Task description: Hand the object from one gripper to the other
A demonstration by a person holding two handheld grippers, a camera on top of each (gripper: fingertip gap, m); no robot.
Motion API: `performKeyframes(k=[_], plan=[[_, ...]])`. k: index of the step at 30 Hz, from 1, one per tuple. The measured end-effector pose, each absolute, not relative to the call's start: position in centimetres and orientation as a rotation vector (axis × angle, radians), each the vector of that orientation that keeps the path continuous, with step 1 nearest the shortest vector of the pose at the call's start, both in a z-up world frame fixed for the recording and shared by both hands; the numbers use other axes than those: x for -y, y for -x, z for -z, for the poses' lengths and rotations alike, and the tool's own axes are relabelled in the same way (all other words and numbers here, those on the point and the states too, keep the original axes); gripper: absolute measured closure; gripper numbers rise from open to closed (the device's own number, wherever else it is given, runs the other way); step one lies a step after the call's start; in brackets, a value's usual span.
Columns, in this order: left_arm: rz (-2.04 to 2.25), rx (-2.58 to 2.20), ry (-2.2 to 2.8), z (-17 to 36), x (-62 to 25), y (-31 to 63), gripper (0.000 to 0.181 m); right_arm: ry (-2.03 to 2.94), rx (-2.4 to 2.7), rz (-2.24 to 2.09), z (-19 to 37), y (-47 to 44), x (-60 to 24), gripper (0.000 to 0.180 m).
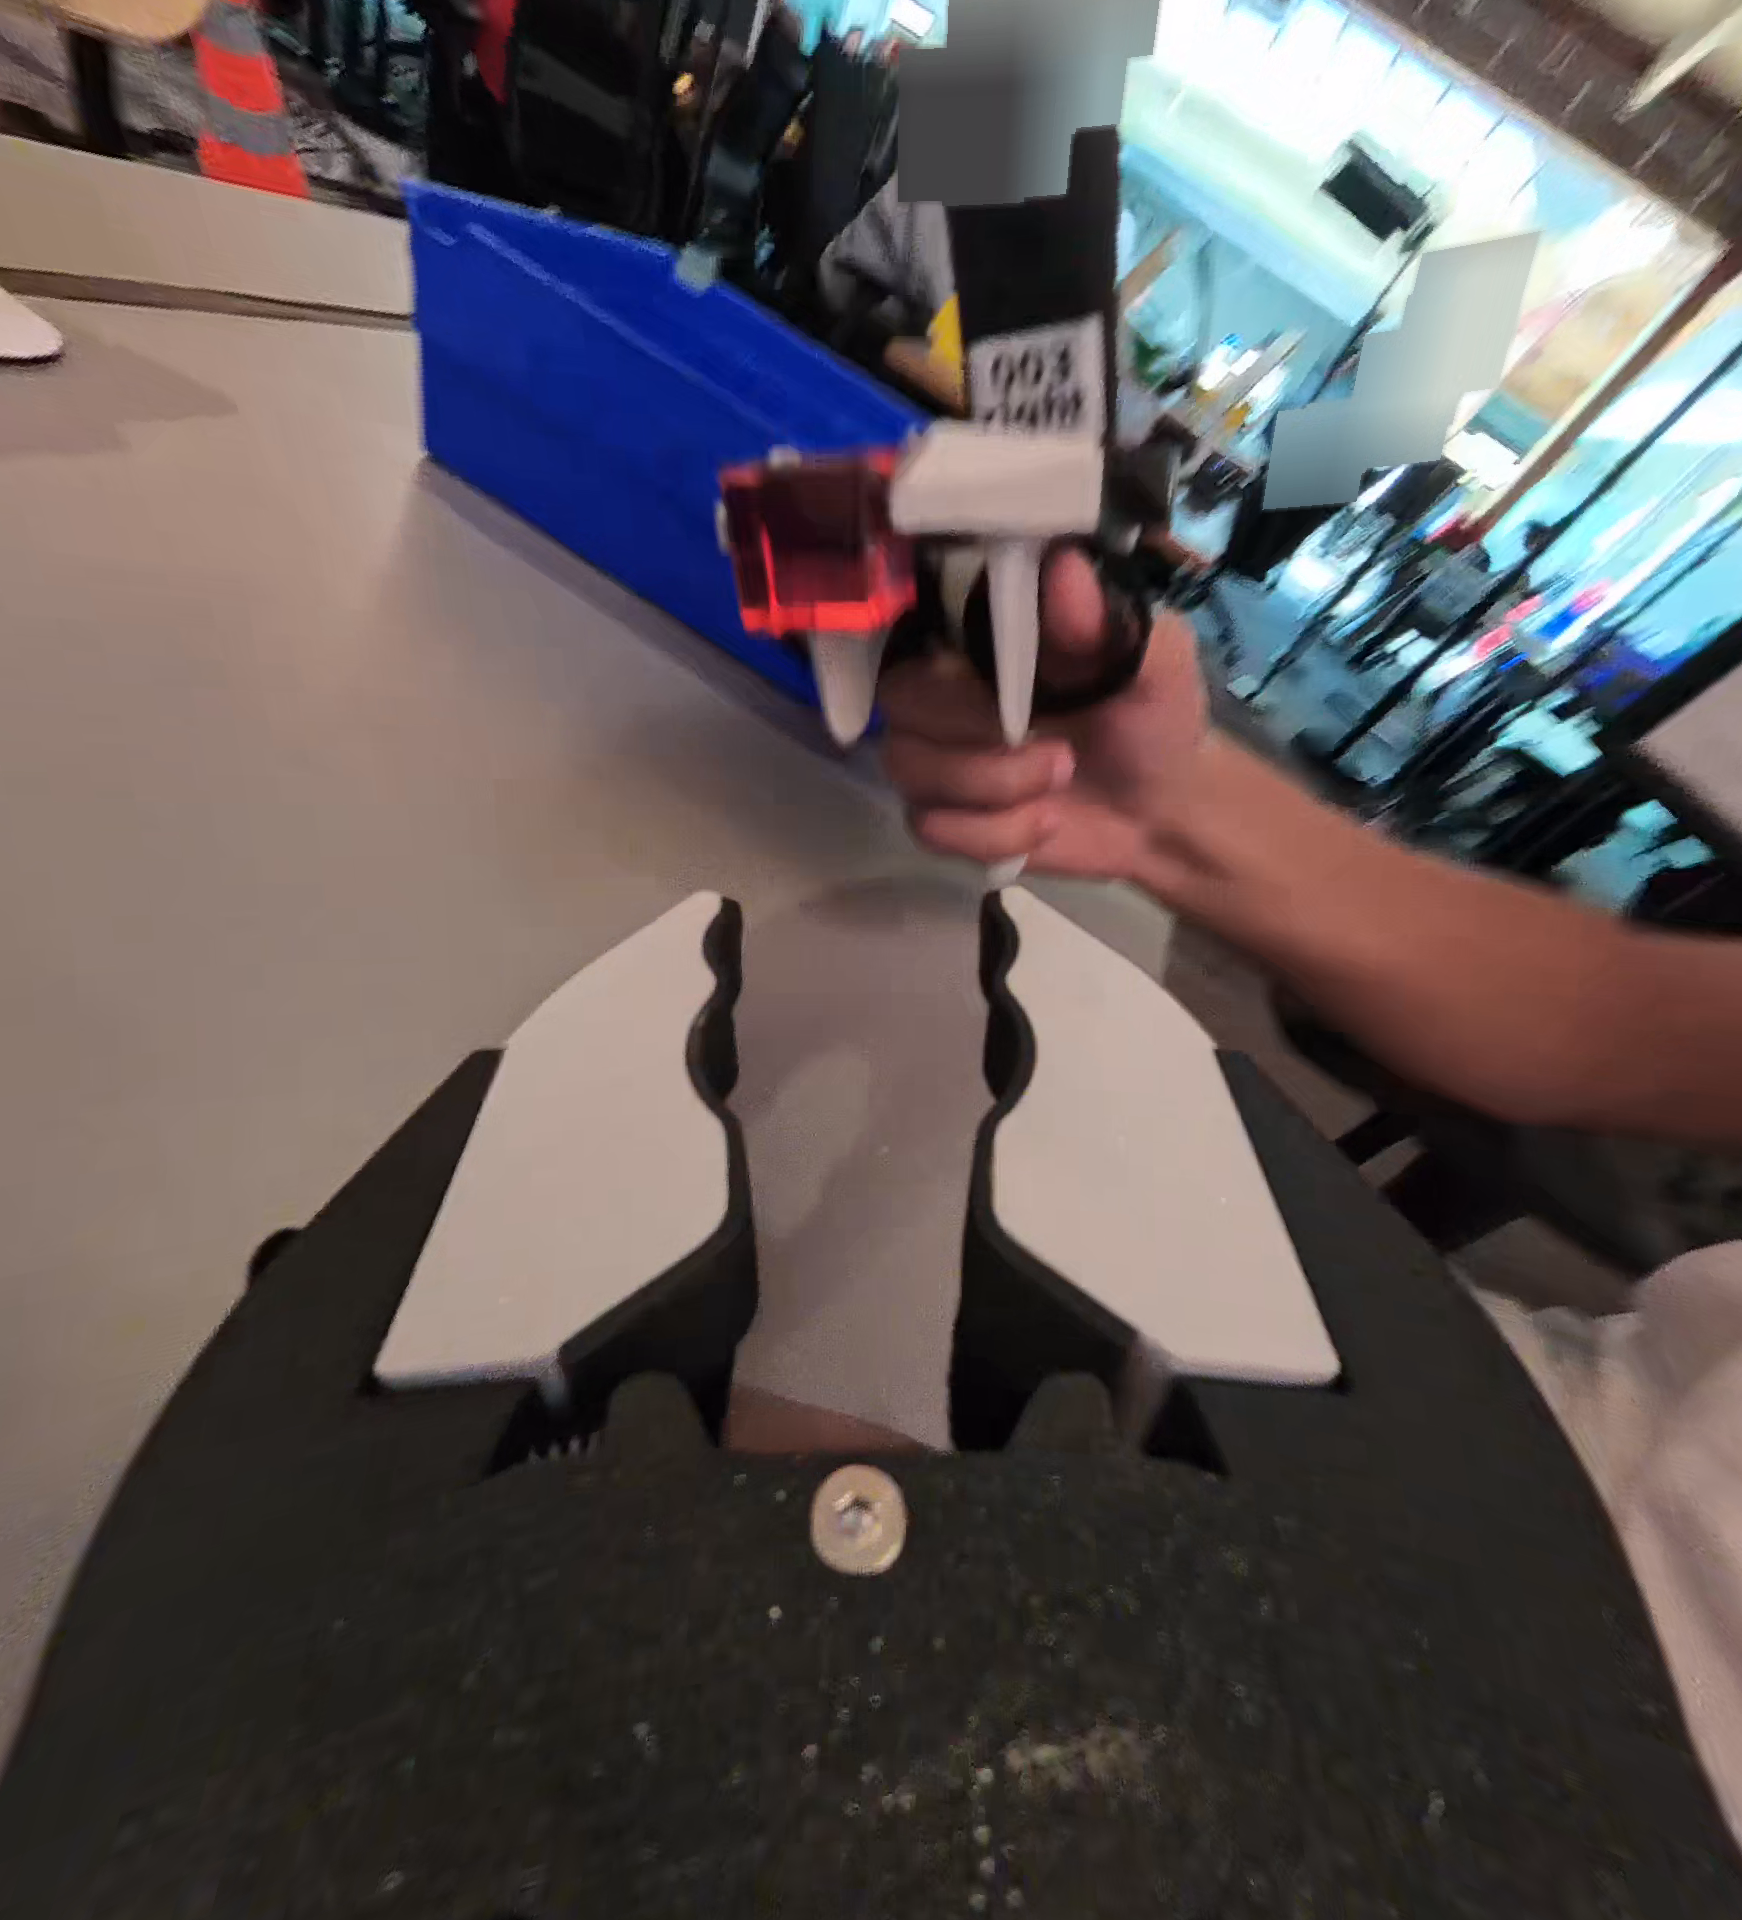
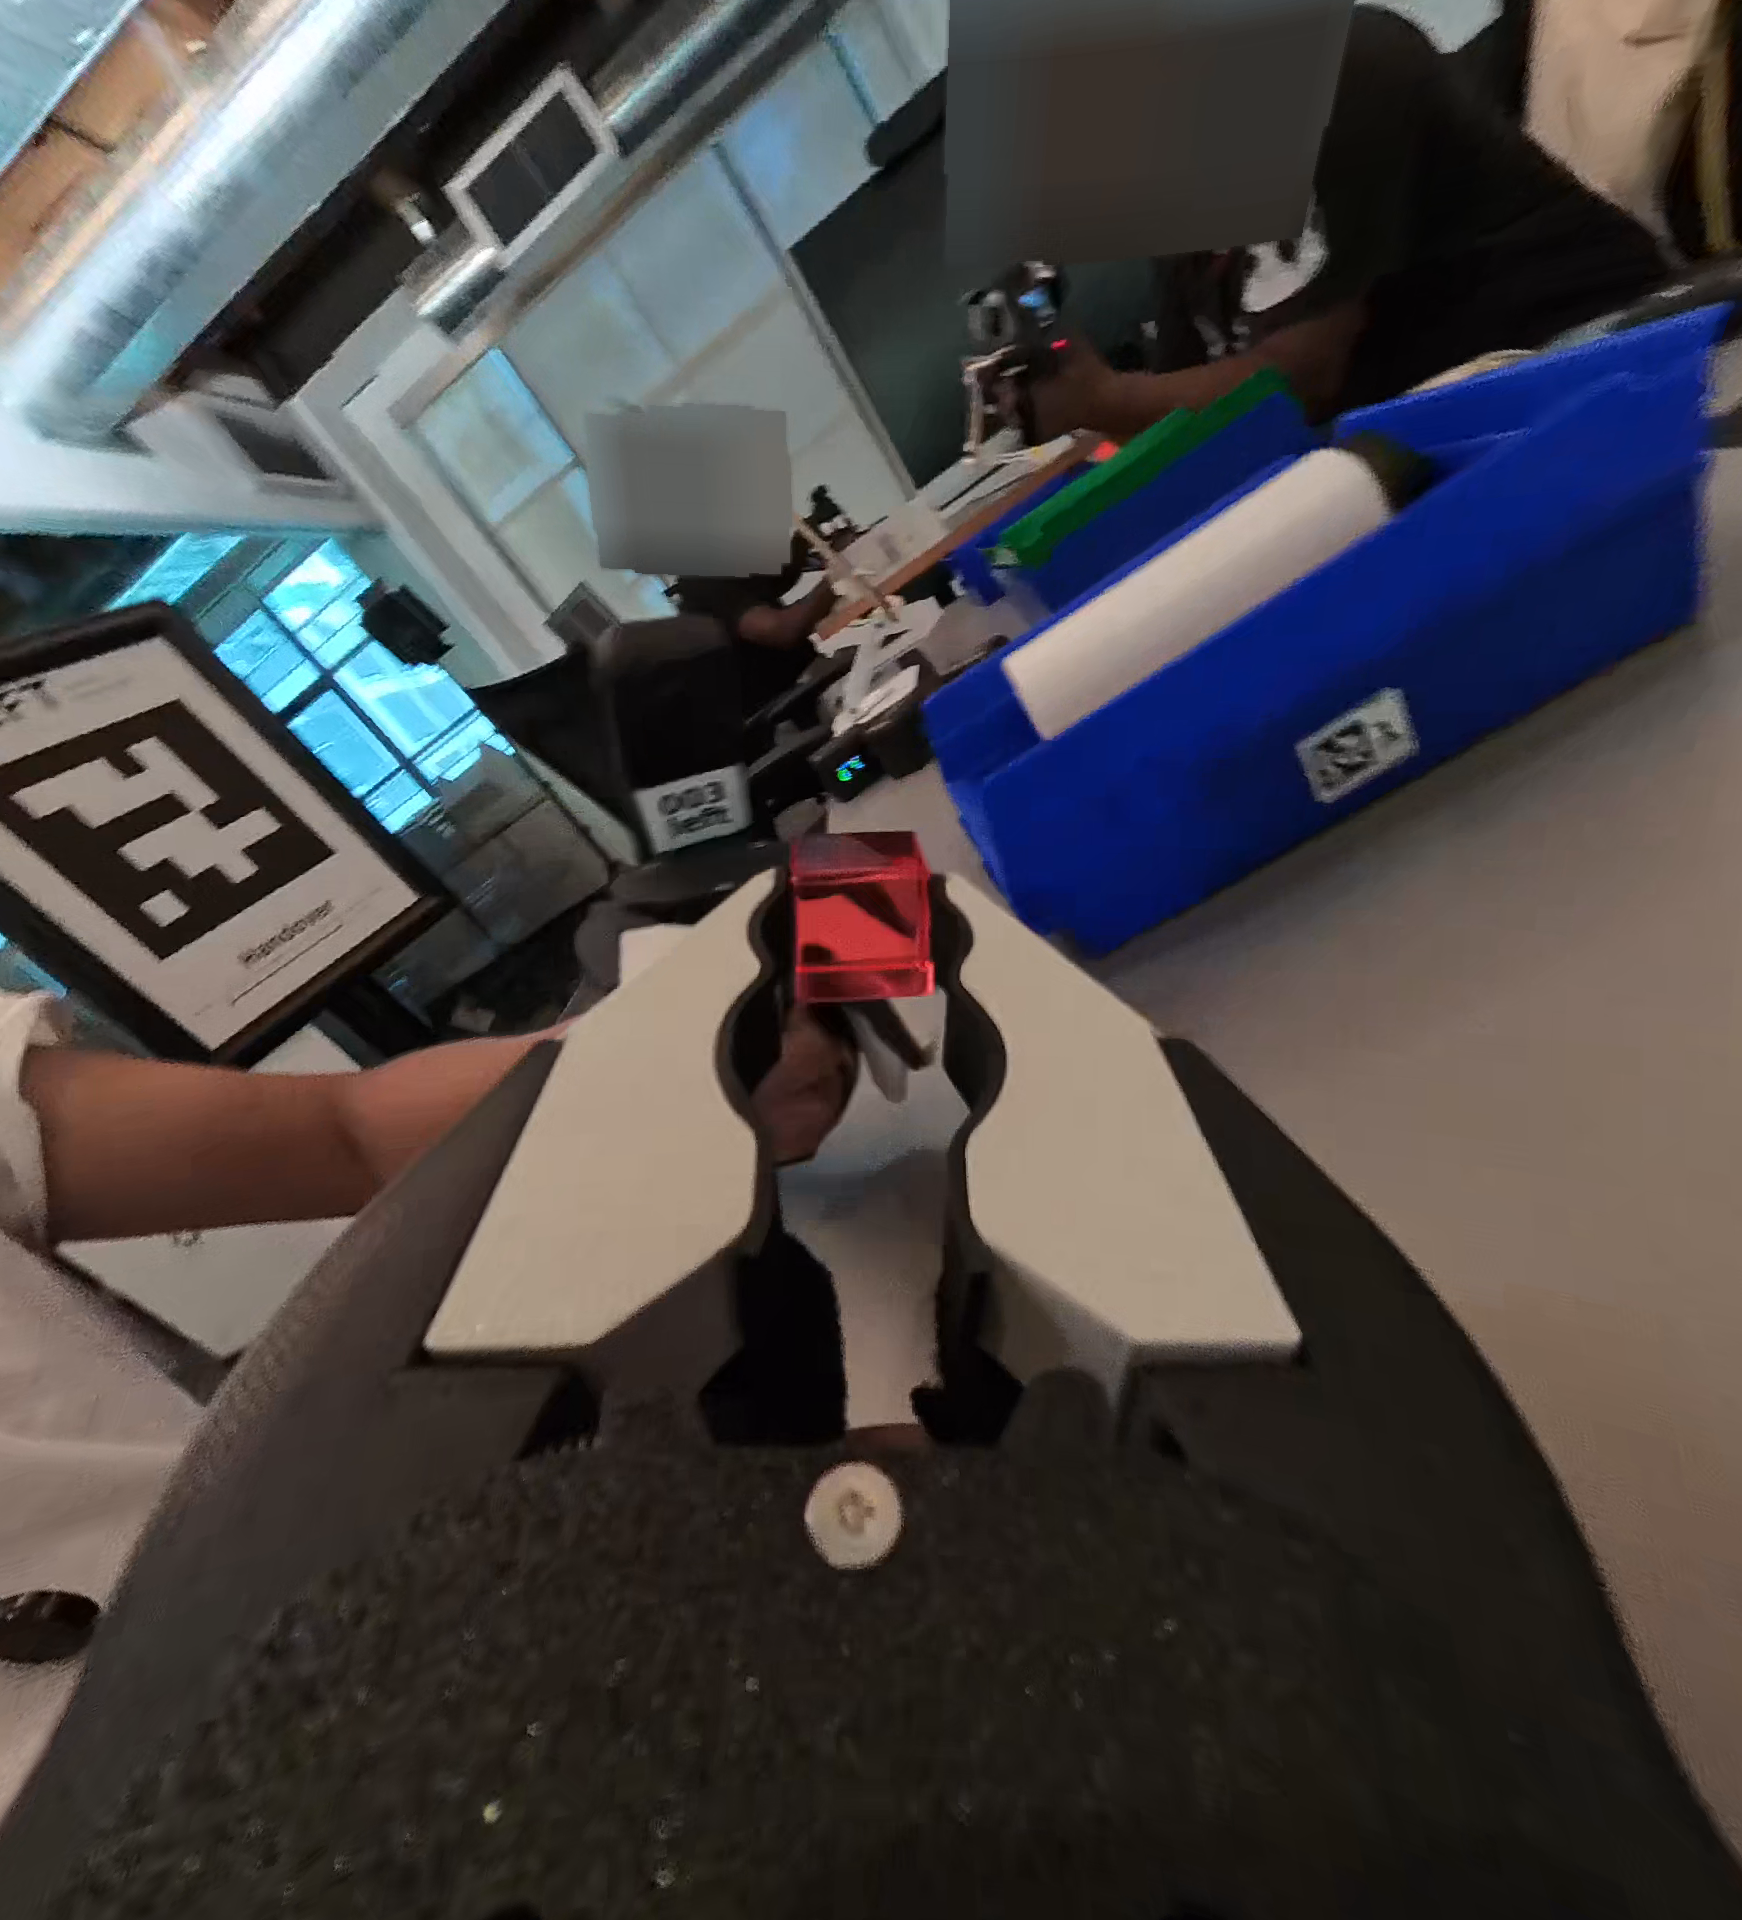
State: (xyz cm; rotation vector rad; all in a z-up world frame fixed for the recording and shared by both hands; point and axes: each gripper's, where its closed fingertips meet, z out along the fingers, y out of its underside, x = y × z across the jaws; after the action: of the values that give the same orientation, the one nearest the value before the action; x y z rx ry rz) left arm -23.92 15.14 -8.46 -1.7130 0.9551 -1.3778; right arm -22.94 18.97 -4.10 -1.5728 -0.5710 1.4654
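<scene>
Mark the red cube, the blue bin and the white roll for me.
red cube [image 2: 859, 920], right wrist view, front face.
blue bin [image 2: 1262, 748], right wrist view, near wall.
white roll [image 2: 1199, 582], right wrist view, mid-length.

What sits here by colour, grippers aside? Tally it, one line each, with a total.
Red: 1, the cube in the right gripper.
Blue: 2, the near bin and the far bin.
White: 1, the roll in the near bin.
Green: 1, the green piece.
Total: 5.

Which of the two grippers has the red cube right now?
The right gripper: its grey fingertips are clamped on the clear red cube. The left gripper is open, with only the table showing between its fingers.
</scene>
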Motion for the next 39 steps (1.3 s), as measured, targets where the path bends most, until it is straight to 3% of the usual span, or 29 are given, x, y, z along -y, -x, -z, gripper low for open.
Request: performKeyframes(k=[7,11,17,21,24,27,32,39], plan=[[1.517,-0.958,1.589,6.8,-14.0,24.4,0.141,1.580,0.748,-1.469,4.8,27.1,-16.7,0.154],[1.527,-0.958,1.578,6.7,-13.8,24.4,0.154,1.574,0.762,-1.566,4.5,27.1,-15.9,0.154],[1.628,-0.882,1.598,6.8,-14.2,24.3,0.139,1.557,0.757,-1.494,4.4,26.0,-16.2,0.154],[1.609,-0.886,1.591,6.8,-14.2,24.2,0.139,1.588,0.780,-1.477,5.3,26.2,-16.1,0.154],[1.552,-0.886,1.607,7.1,-14.6,24.2,0.153,1.594,0.794,-1.492,5.6,26.8,-15.8,0.154],[1.538,-0.887,1.612,7.3,-15.0,24.4,0.154,1.610,0.776,-1.482,5.9,26.9,-16.2,0.154],[1.318,-0.840,1.639,7.8,-17.1,25.1,0.154,1.666,0.701,-1.421,6.0,25.2,-17.6,0.137],[0.420,-1.067,1.580,10.3,-20.3,26.9,0.154,1.904,0.628,-0.963,7.2,24.5,-19.7,0.131]])
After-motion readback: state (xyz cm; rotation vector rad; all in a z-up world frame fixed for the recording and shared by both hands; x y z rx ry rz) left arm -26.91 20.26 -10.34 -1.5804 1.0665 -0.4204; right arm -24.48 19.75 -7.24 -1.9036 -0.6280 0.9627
